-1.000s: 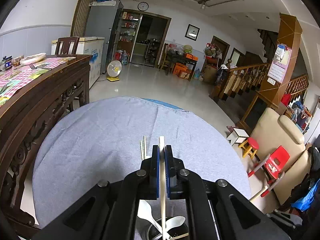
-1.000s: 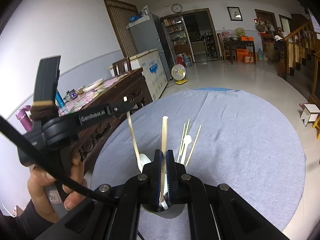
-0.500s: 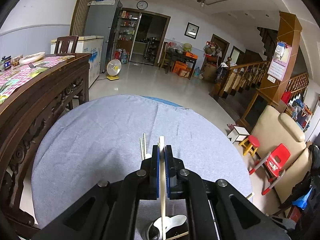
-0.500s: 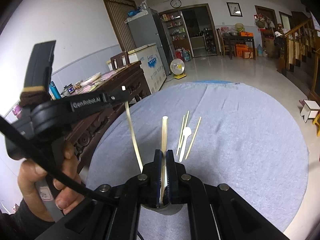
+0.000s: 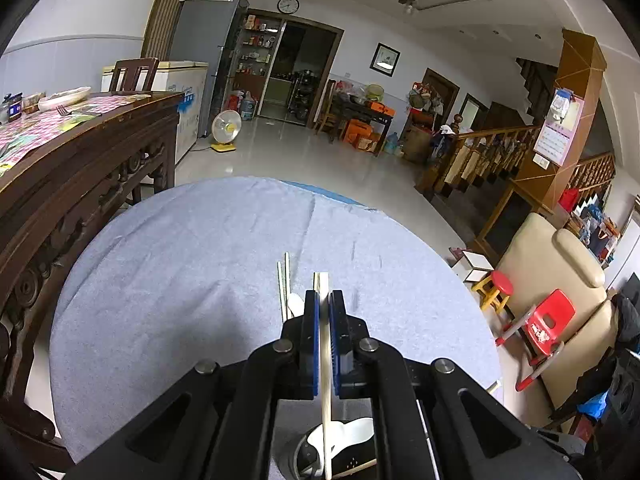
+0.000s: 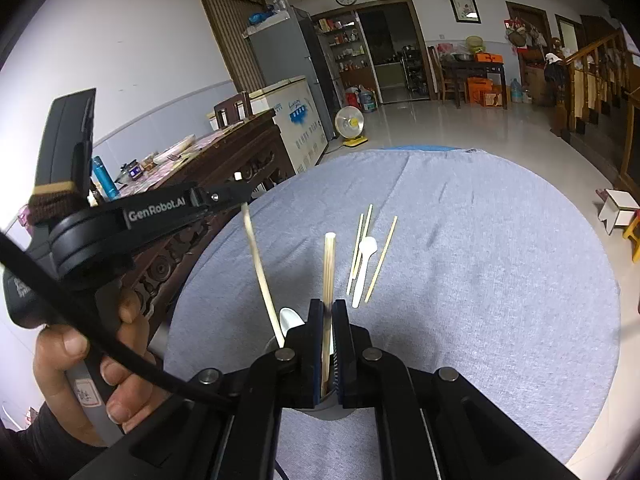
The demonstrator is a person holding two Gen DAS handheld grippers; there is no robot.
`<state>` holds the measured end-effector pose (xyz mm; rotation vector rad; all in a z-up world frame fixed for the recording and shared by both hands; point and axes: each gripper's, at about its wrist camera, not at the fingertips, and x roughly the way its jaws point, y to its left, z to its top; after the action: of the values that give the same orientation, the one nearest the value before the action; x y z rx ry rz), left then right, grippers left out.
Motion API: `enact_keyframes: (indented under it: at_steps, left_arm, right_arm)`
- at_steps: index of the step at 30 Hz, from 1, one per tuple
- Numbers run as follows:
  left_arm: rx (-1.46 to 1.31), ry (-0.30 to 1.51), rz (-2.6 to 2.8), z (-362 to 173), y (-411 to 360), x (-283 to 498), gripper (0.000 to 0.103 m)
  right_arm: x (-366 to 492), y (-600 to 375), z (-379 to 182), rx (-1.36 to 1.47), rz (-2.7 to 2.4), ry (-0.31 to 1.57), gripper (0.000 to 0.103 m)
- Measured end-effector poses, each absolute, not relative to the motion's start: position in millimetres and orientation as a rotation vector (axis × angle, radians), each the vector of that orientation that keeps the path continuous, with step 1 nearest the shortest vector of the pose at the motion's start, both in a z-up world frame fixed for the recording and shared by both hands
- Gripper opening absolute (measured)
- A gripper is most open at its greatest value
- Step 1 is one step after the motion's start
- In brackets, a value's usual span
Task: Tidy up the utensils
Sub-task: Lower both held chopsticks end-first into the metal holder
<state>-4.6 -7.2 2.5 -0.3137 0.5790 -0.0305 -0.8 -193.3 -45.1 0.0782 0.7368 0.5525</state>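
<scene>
The round holder sits at the near edge of the gray-clothed desk, mostly hidden under both grippers, so its contents are hard to make out beyond a white spoon. The left gripper has its jaws pressed onto a pale chopstick that slants down into the holder. The right gripper pinches paired chopsticks upright over it. Farther off on the desk lie loose chopsticks and another white spoon.
</scene>
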Motion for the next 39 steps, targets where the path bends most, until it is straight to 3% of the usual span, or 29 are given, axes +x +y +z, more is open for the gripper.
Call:
enact_keyframes:
  at_steps: [39]
  left_arm:
    - [-0.288, 0.605, -0.037, -23, -10, -18, 0.005]
  right_arm:
    - [3, -186, -67, 0.085, 0.557, 0.782, 0.005]
